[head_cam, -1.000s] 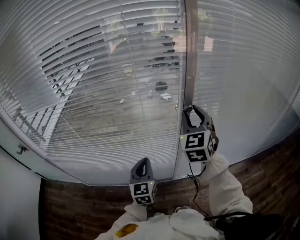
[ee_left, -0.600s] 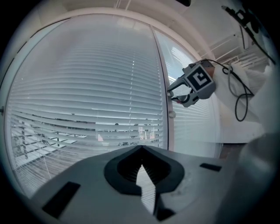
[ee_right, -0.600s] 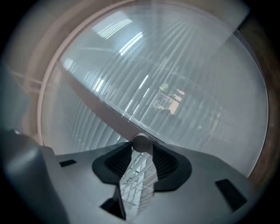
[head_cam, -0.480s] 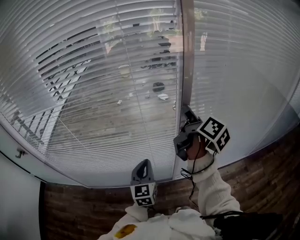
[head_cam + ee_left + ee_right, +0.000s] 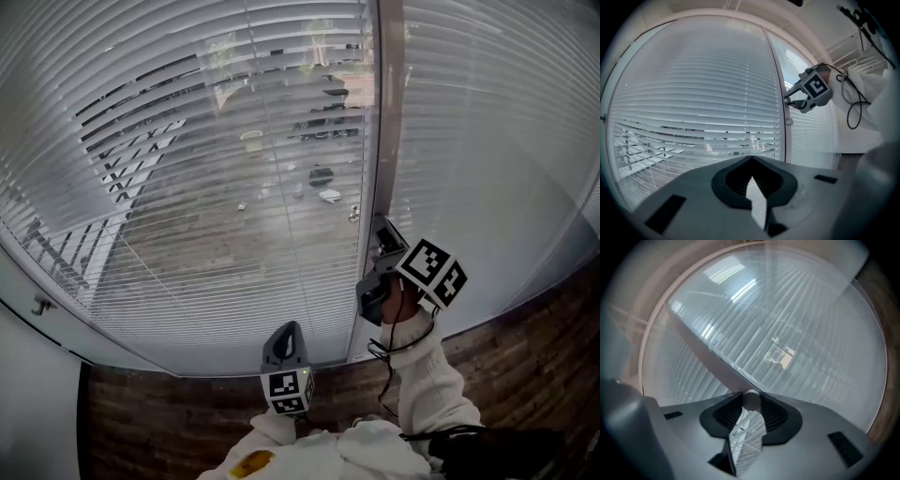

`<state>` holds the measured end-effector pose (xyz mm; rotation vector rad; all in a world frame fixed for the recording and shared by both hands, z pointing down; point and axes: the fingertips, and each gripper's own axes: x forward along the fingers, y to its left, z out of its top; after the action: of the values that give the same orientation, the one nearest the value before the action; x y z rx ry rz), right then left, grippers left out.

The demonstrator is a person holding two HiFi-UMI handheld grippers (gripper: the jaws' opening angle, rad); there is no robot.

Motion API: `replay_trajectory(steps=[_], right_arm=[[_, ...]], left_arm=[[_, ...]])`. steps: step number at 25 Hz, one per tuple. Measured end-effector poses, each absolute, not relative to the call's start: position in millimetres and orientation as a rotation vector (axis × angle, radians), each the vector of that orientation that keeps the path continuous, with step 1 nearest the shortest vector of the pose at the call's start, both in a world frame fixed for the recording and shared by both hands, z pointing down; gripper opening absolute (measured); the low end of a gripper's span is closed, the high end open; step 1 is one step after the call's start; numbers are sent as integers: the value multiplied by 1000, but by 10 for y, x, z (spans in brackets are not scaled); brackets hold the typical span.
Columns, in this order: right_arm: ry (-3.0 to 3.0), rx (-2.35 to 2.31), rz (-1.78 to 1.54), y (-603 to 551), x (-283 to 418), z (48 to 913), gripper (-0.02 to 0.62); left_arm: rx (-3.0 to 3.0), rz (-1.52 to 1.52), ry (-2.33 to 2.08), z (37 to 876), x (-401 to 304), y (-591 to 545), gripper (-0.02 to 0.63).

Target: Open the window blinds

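White slatted blinds cover the left pane, their slats tilted enough to show the yard outside. The blinds on the right pane look flat and closed. A vertical frame post divides them. My right gripper is at that post, rolled onto its side. Its jaws have just been closing and press on a small round knob between the pads. My left gripper hangs low near the sill, tips together, holding nothing. A second small knob shows on the post below the right gripper.
The window sill curves along the bottom, with brick-patterned flooring below it. A white wall with a small hook stands at the far left. A black cable trails from the right gripper along the white sleeve.
The right gripper has rolled about its own axis at the post; its marker cube swung from facing me to the right side. The left gripper has stayed put.
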<state>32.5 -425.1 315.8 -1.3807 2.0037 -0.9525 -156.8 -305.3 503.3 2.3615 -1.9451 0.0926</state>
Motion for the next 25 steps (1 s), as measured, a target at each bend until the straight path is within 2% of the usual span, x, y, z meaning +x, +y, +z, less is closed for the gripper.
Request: replay_trajectory(steps=[13,25], right_arm=[[2474,-1932,-237,-4215,275,3148,130],[2596,-2124,211,-4200,207,3118,130]], left_arm=[[2377,90,-1915,5053,-1489,-3068,0],[2362,82,-1943,5020,-1534,-3072,0]])
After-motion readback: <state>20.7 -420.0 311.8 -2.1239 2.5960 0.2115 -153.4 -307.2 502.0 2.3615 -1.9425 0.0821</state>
